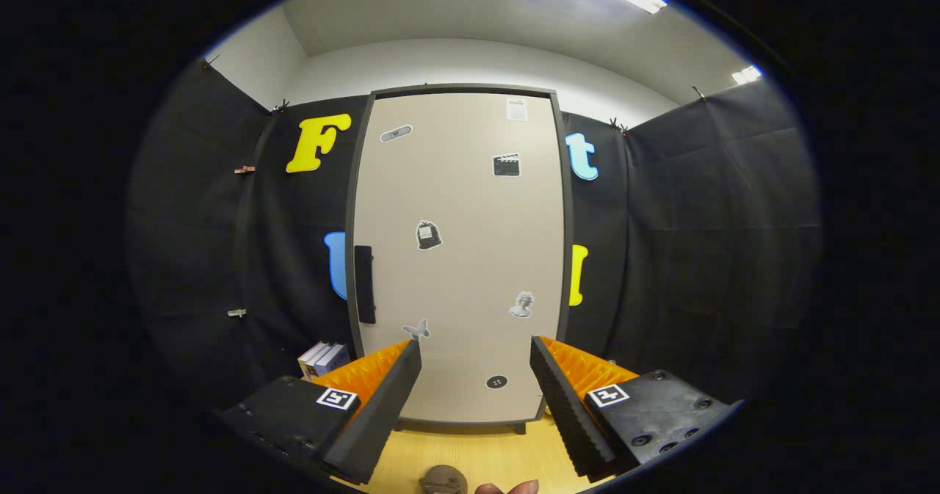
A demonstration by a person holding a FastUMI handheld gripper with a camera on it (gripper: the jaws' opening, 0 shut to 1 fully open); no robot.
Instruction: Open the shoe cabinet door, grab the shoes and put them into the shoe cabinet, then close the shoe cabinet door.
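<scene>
The shoe cabinet (459,255) stands mid-frame against the black cloth, its beige door (470,208) closed, dotted with stickers, a dark handle (364,284) on its left edge. The gripper (476,347) gapes wide, holding nothing. Books (323,359) at lower left sit partly hidden behind a finger; fingertips (514,488) are cut off at the bottom.
</scene>
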